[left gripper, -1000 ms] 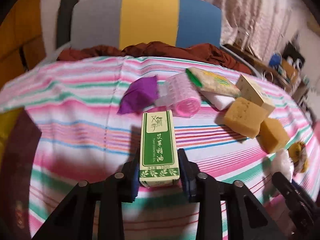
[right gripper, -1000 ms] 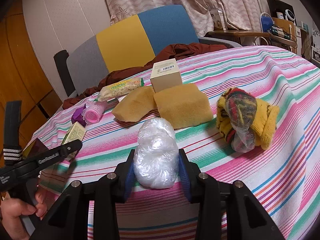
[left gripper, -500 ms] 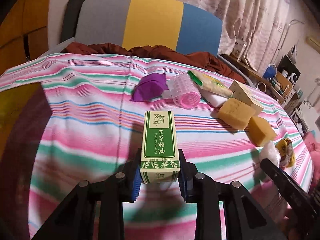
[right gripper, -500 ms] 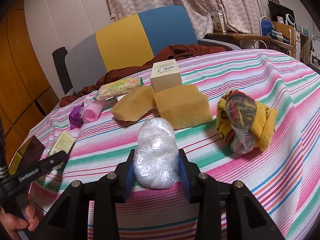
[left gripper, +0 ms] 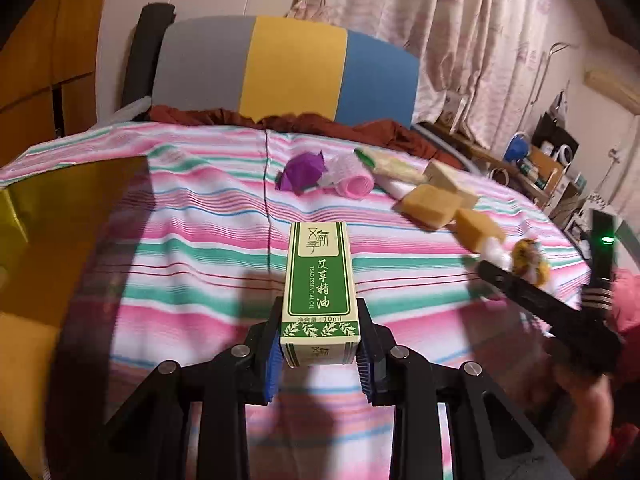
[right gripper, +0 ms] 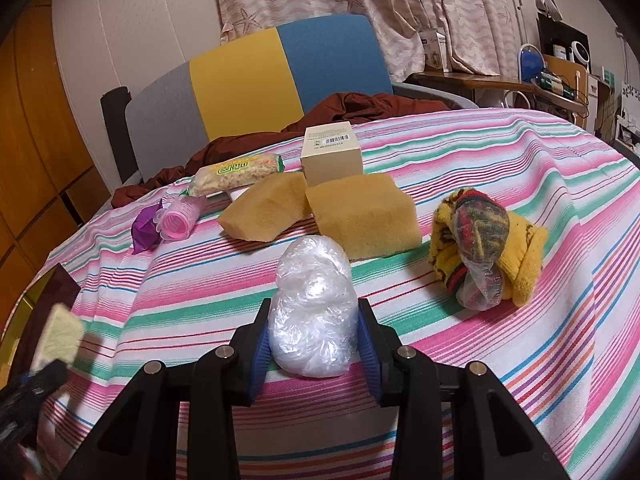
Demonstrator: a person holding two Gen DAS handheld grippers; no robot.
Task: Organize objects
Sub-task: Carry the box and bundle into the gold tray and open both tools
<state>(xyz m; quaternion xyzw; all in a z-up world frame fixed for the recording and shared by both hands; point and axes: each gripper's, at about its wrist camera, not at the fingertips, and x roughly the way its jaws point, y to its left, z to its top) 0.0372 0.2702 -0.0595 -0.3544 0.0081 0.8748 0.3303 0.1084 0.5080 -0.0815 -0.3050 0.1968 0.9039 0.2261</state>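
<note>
My left gripper [left gripper: 319, 354] is shut on a green essential oil box [left gripper: 318, 288] and holds it above the striped tablecloth [left gripper: 192, 248]. The box also shows blurred at the far left of the right wrist view [right gripper: 60, 336]. My right gripper [right gripper: 314, 356] is shut on a crumpled clear plastic bag [right gripper: 314, 312] that sits on the cloth. Behind it lie two yellow sponges [right gripper: 360, 220], a cream box [right gripper: 332, 154], a snack packet [right gripper: 236, 172], a pink roller [right gripper: 178, 222] and a purple wrapper [right gripper: 144, 230].
A yellow sock bundle [right gripper: 484, 248] lies right of the bag. A dark and gold bin [left gripper: 44, 216] stands at the table's left edge. A colour-block chair [left gripper: 288, 68] with a brown cloth [left gripper: 280, 120] is behind the table. Cluttered shelves [right gripper: 560, 72] stand at the right.
My left gripper has lifted and pulled back to the left with the green box, toward the bin edge. My right gripper and the plastic bag have stayed still.
</note>
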